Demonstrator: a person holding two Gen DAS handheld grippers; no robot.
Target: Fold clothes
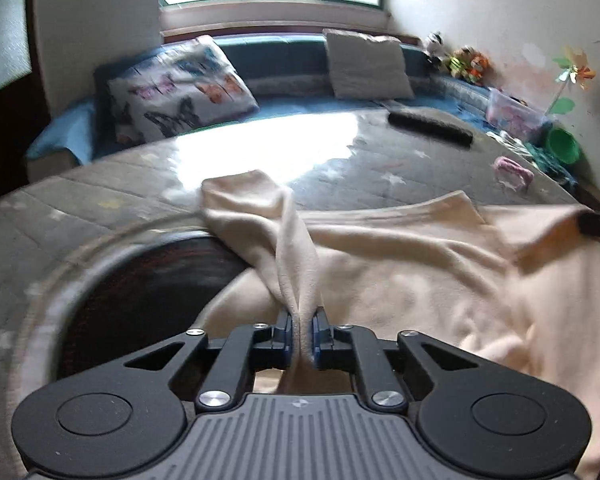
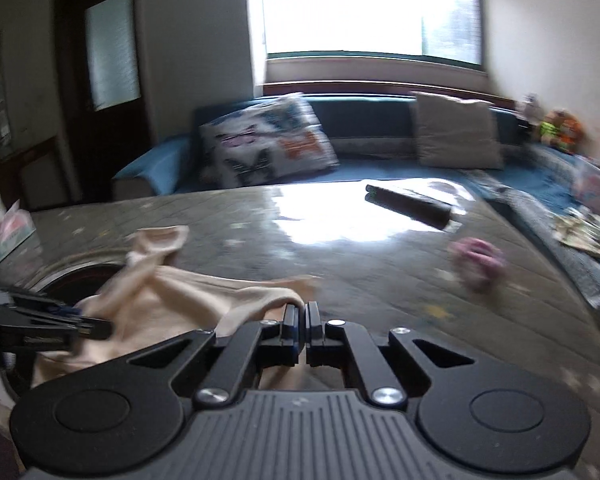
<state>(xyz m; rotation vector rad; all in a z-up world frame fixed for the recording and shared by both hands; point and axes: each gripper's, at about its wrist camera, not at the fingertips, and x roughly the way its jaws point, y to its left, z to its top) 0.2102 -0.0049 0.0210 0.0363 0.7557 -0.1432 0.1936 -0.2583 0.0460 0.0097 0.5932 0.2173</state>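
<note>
Grey quilted cloth covers the bench (image 1: 100, 200), where the cream garment (image 1: 420, 276) lies spread near its front edge, part hanging over a dark round opening. The left hand-held gripper (image 1: 302, 334) pinches a bunched sleeve, likely to draw it across the body for a fold. The right hand-held gripper (image 2: 302, 320) is closed at the garment's edge (image 2: 260, 300), apparently holding it taut; blur hides the bite.

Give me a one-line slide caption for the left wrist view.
Left gripper shut on a bunched fold of the cream fleece garment, lifted over the grey star-print table.
</note>
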